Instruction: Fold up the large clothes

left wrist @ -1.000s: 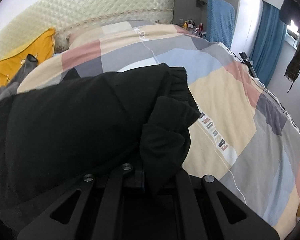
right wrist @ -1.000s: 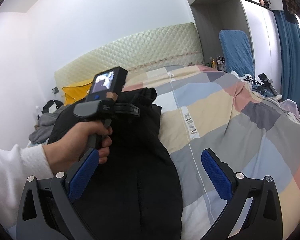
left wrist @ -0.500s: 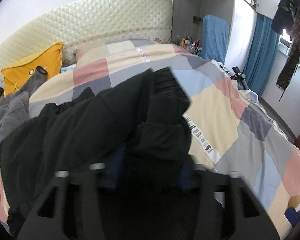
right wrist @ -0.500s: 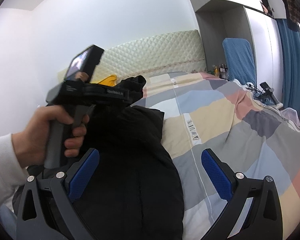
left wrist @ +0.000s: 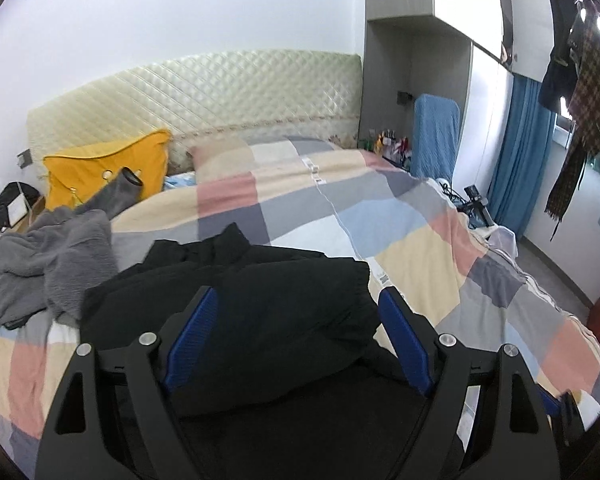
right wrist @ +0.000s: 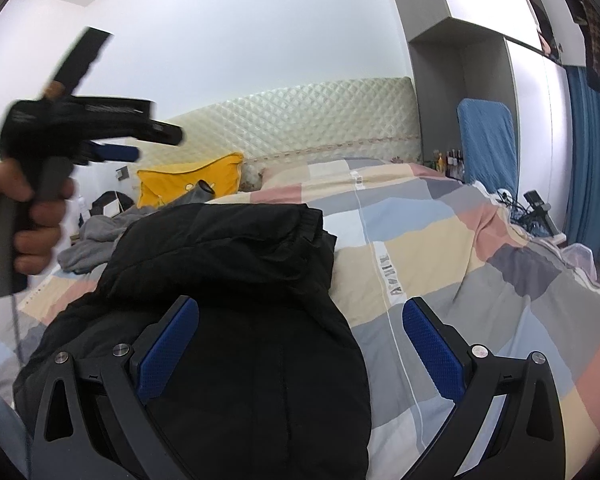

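The left gripper (left wrist: 298, 336) hangs above the black jacket (left wrist: 260, 304), its blue pads (left wrist: 192, 336) spreading wider with nothing pinched between them; the fabric lies below, clear of both. A second ago these jaws were pressed together on a bunched fold of that jacket, and the gripper now sits higher and farther back, so the whole headboard (left wrist: 204, 96) shows. In the right wrist view it appears raised at upper left, held in a hand (right wrist: 24, 220). The right gripper (right wrist: 300, 340) hovers spread wide over the near end of the jacket, gripping nothing, much as before.

The jacket lies on the left half of the patchwork quilt (right wrist: 460, 272), folded over on itself, its long axis running from the near edge toward the headboard, the doubled far end with a ribbed hem facing the pillows. A grey fleece garment (left wrist: 52, 256) is heaped just left of it, below a yellow pillow (left wrist: 100, 172).

No containers are visible.
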A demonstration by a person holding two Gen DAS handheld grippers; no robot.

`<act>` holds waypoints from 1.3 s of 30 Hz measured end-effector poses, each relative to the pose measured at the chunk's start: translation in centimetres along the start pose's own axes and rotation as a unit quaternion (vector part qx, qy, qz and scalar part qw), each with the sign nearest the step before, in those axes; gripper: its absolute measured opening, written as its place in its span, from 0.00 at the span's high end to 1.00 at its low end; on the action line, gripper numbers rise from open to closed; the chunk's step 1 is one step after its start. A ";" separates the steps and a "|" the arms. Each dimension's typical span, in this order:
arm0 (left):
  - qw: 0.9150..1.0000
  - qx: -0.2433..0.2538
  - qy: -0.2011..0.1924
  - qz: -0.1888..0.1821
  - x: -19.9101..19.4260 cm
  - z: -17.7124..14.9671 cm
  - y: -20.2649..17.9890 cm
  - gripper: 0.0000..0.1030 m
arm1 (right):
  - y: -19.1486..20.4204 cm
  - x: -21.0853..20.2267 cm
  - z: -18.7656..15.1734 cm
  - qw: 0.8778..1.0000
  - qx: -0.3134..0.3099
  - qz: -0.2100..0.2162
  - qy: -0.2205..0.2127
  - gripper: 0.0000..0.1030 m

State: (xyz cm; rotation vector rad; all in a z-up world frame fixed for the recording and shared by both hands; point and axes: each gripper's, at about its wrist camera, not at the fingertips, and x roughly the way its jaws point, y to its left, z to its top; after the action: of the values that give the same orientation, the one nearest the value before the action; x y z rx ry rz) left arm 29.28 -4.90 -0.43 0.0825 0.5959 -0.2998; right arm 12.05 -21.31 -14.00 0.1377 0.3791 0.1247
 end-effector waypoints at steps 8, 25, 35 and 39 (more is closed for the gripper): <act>1.000 -0.024 -0.013 -0.012 -7.1 -1.1 1.8 0.20 | 0.9 -0.7 0.3 1.000 -0.013 0.001 -0.010 0.00; 0.998 -0.046 0.003 0.038 -9.1 -10.3 8.3 0.20 | 3.0 -1.0 0.3 0.999 -0.038 0.015 0.000 0.00; 0.992 -0.112 0.030 0.050 -6.7 -17.0 13.7 0.20 | 3.0 3.7 1.6 0.998 -0.023 0.049 0.037 0.00; 0.986 -0.154 0.044 0.053 -6.2 -18.9 15.6 0.20 | 2.5 7.5 2.8 0.996 -0.010 0.059 0.062 0.00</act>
State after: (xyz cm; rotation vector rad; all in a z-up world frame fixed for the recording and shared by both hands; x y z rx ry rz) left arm 18.86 14.61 -12.68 -0.1716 0.7163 -0.0974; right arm 19.72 -18.10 -13.75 0.1320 0.4932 0.2538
